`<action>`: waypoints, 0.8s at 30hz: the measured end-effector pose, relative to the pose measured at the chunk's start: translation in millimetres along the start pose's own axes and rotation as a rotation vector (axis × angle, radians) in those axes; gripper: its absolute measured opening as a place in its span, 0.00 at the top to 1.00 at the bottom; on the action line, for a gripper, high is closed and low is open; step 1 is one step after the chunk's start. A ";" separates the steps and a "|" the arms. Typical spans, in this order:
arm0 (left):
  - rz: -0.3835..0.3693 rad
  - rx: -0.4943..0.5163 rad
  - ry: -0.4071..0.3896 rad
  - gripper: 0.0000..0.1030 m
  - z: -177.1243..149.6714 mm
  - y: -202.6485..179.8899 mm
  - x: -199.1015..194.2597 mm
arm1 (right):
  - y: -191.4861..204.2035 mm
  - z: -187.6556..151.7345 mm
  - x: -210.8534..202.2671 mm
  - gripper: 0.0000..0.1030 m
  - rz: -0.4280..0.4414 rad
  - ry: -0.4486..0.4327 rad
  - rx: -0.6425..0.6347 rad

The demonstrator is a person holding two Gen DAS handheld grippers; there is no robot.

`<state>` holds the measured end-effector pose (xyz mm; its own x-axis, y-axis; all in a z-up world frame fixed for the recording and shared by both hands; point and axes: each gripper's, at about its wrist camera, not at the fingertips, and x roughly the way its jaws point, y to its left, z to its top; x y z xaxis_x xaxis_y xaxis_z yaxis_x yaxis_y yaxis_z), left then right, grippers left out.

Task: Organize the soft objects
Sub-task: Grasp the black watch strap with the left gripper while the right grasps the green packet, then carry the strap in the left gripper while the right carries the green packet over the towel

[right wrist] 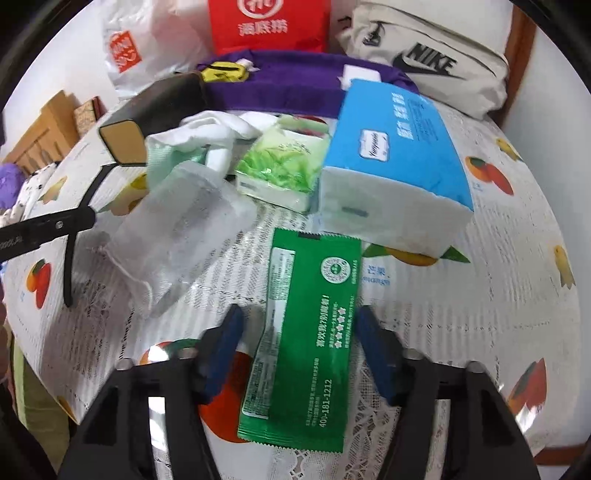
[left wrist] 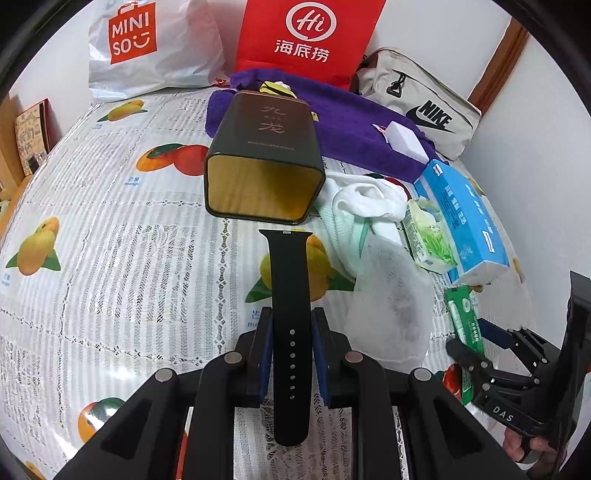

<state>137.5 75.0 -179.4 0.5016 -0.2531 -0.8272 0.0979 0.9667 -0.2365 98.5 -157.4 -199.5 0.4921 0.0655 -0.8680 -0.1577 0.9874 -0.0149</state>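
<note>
My left gripper [left wrist: 291, 314] is shut on a black watch strap [left wrist: 290, 269], which sticks out toward the open mouth of a black tin [left wrist: 264, 162] lying on its side. In the right wrist view a flat green wipe packet [right wrist: 306, 325] lies on the fruit-print tablecloth [right wrist: 443, 314] between the blue pads of my right gripper [right wrist: 300, 312]. The left pad [right wrist: 225, 339] stands clear of the packet and the right pad is at its edge, so the gripper is open. The left wrist view shows my right gripper [left wrist: 476, 341] low at the right, over the same packet [left wrist: 463, 325].
A translucent pouch [right wrist: 177, 229], white cloth [right wrist: 218, 129], a green tissue pack [right wrist: 280, 166] and a blue tissue pack [right wrist: 391, 155] crowd the space beyond the packet. Behind them lie a purple towel [left wrist: 351, 125], a Nike bag [left wrist: 417, 99], a red bag [left wrist: 306, 33] and a white shopping bag [left wrist: 147, 44].
</note>
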 end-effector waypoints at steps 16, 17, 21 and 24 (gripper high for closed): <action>-0.004 0.026 -0.045 0.81 16.2 -11.3 -27.3 | -6.8 21.3 -35.3 0.71 0.121 -0.034 0.001; -0.004 0.027 -0.048 0.81 17.1 -11.9 -29.7 | -6.6 22.9 -38.2 0.71 0.122 -0.042 -0.002; 0.000 0.030 -0.062 0.81 22.6 -14.1 -38.4 | -9.2 34.0 -46.0 0.71 0.130 -0.069 -0.008; 0.008 0.033 -0.068 0.81 27.6 -15.1 -42.1 | -11.9 42.2 -51.0 0.71 0.136 -0.087 -0.008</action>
<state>138.6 72.1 -127.0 0.5596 -0.2430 -0.7924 0.1210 0.9698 -0.2119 111.4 -166.4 -134.1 0.5382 0.2111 -0.8160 -0.2349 0.9673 0.0953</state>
